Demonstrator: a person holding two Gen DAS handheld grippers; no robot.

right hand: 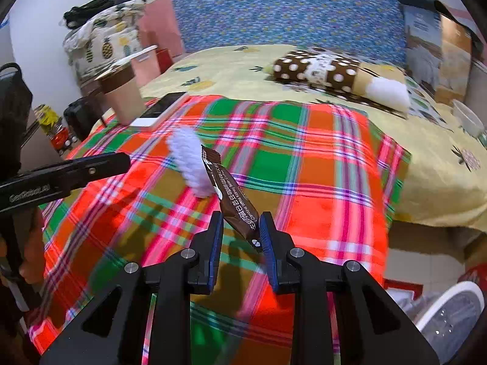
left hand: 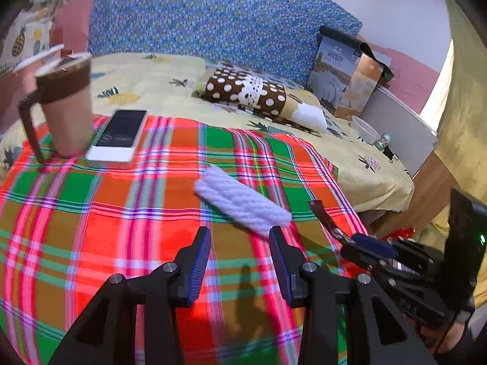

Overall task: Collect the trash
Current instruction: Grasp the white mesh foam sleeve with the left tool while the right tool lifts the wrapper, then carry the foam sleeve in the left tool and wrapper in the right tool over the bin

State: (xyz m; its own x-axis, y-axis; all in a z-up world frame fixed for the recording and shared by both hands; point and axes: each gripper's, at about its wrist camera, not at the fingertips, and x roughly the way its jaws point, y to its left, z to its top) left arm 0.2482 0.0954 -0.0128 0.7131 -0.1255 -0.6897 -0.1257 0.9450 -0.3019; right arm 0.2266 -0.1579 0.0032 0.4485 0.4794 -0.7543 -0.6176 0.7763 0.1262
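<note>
My right gripper (right hand: 239, 223) is shut on a brown snack wrapper (right hand: 231, 194) and holds it above the plaid cloth (right hand: 319, 158). The wrapper sticks up and forward from the jaws. In the left wrist view the right gripper (left hand: 365, 243) holds the wrapper (left hand: 324, 217) at the cloth's right edge. My left gripper (left hand: 240, 237) is open and empty, just short of a white knitted roll (left hand: 243, 202) lying on the plaid cloth (left hand: 121, 213). The roll (right hand: 190, 161) lies just behind the wrapper in the right wrist view.
A brown mug (left hand: 65, 103) and a white phone (left hand: 117, 135) stand at the cloth's far left. A polka-dot pillow (left hand: 261, 97), a boxed quilt (left hand: 338, 76) and a white bowl (left hand: 365, 129) lie on the yellow sheet behind. A white fan (right hand: 450, 313) stands on the floor at right.
</note>
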